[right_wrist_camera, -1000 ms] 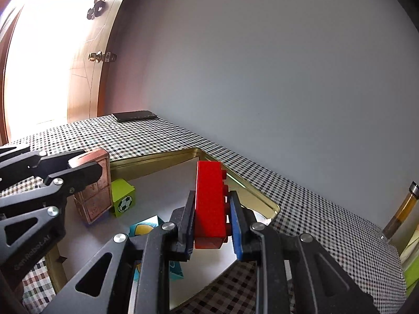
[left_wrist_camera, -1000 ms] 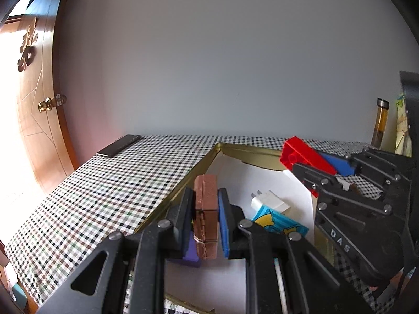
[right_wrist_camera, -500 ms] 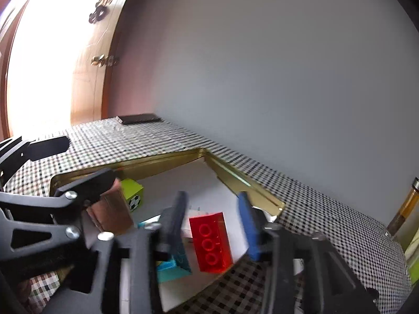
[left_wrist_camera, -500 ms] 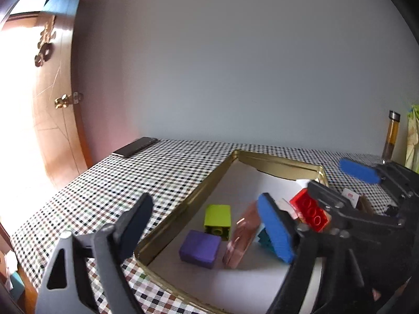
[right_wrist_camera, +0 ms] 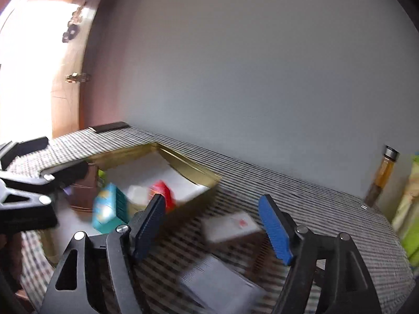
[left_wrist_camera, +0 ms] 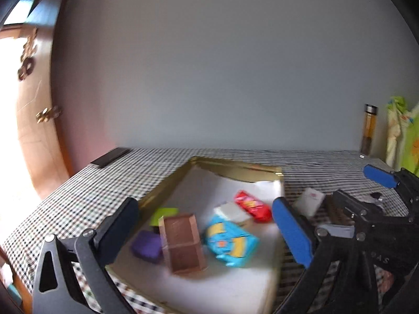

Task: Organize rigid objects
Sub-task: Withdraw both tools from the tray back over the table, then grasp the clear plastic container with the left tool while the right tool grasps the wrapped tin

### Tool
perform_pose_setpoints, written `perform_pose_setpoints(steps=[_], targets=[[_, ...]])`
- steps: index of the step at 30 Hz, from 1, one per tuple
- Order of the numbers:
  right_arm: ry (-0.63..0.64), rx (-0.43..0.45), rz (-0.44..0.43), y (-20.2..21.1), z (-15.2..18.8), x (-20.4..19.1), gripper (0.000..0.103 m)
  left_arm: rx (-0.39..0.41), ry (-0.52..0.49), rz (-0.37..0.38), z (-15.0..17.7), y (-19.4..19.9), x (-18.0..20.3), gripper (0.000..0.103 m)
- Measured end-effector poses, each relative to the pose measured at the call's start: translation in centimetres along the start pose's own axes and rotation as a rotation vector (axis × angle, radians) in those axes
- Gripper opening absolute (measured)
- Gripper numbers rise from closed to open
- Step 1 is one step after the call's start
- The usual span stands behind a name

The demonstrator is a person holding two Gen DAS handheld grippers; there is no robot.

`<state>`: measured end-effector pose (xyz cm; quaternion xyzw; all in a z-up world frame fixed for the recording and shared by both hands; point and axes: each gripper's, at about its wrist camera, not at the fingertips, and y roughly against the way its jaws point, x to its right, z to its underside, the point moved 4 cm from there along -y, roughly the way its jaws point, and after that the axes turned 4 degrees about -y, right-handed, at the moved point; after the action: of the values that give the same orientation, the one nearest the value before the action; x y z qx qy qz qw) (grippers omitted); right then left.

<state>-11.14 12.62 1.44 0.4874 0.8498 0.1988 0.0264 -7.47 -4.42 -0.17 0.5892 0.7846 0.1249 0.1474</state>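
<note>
A gold-rimmed tray with a white floor sits on the checked table. In it lie a brown box, a purple block, a lime block, a blue carton, a white plug and a red brick. My left gripper is open and empty above the tray. My right gripper is open and empty over the table right of the tray, above a white card box. The red brick shows blurred in the tray.
A black remote lies at the table's far left edge by the wooden door. An amber bottle and green cloth stand at the far right. A grey-white box lies near the right gripper on the table.
Both grippers opened and let go: the brown box and red brick now lie in the tray. Both grippers pulled back, and the right one swung right over the table.
</note>
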Motion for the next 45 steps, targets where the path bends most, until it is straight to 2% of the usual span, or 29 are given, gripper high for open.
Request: perform_pose_setpoints(steps=[5, 11, 17, 21, 25, 27, 32, 33, 35, 36, 41, 45], targets=[[-0.070, -0.038, 0.113, 1.2, 2.3, 5.6, 0.076, -0.002, -0.052, 0.115, -0.3, 0.8, 4.8, 0.103], [-0.246, -0.073, 0.185, 2.2, 4.1, 12.1, 0.076, -0.079, -0.131, 0.247, 0.6, 0.4, 10.7, 0.103], [-0.308, -0.098, 0.217, 2.4, 5.0, 14.0, 0.077, -0.192, -0.181, 0.320, 2.2, -1.1, 14.2, 0.103], [-0.332, -0.110, 0.224, 2.2, 5.3, 14.5, 0.085, -0.279, -0.212, 0.368, 3.0, -2.4, 15.6, 0.103], [-0.347, -0.127, 0.230, 1.9, 5.5, 14.9, 0.086, -0.383, -0.242, 0.386, 4.0, -4.2, 16.7, 0.103], [-0.355, -0.137, 0.232, 1.7, 5.6, 15.0, 0.086, -0.408, -0.265, 0.374, 4.4, -4.9, 17.1, 0.103], [-0.364, -0.178, 0.236, 1.0, 6.0, 15.3, 0.086, -0.439, -0.266, 0.401, 4.5, -5.8, 17.4, 0.103], [-0.366, -0.194, 0.238, 0.7, 6.1, 15.4, 0.086, -0.444, -0.265, 0.408, 4.5, -5.9, 17.4, 0.100], [-0.371, -0.237, 0.245, -0.1, 6.4, 15.5, 0.086, -0.465, -0.261, 0.413, 4.8, -6.3, 17.4, 0.083], [-0.374, -0.263, 0.247, -0.5, 6.6, 15.6, 0.086, -0.479, -0.255, 0.426, 4.9, -6.4, 17.4, 0.081], [-0.385, -0.319, 0.257, -1.3, 7.4, 15.8, 0.086, -0.470, -0.253, 0.448, 4.9, -5.9, 17.2, 0.081], [-0.393, -0.340, 0.257, -1.5, 7.7, 16.0, 0.086, -0.420, -0.234, 0.440, 4.4, -5.1, 16.8, 0.081]])
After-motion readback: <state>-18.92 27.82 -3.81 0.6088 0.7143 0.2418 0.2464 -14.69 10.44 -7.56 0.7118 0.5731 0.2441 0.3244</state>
